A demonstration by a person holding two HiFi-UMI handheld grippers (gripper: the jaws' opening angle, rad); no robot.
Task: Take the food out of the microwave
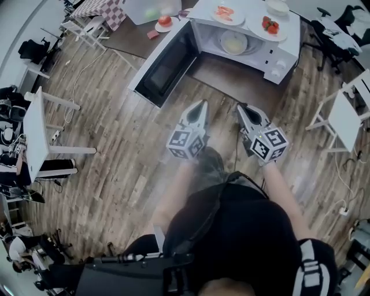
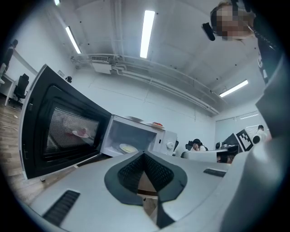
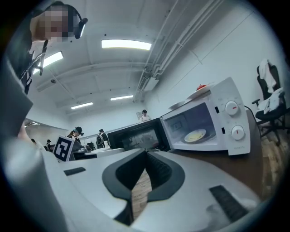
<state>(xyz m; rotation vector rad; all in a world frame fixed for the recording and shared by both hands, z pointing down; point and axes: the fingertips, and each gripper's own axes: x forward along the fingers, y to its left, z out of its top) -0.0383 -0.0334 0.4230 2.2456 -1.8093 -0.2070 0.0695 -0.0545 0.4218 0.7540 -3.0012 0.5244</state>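
Observation:
A white microwave (image 1: 272, 49) stands on a brown table (image 1: 231, 78), its dark door (image 1: 167, 66) swung wide open to the left. Inside lies a plate of pale yellow food (image 1: 233, 41), which also shows in the left gripper view (image 2: 128, 148) and the right gripper view (image 3: 195, 135). My left gripper (image 1: 200, 106) and right gripper (image 1: 241, 110) hover side by side in front of the table, short of the microwave and pointing at it. Both are shut with nothing between their jaws, as the left gripper (image 2: 145, 156) and the right gripper (image 3: 146, 154) show in their own views.
Three plates of food sit on top of the microwave (image 1: 227, 14) (image 1: 269, 26) (image 1: 277, 7). A plate with a red item (image 1: 164, 22) lies on the table left of the door. A white table (image 1: 34, 130) stands at the left, a white chair (image 1: 341, 115) at the right.

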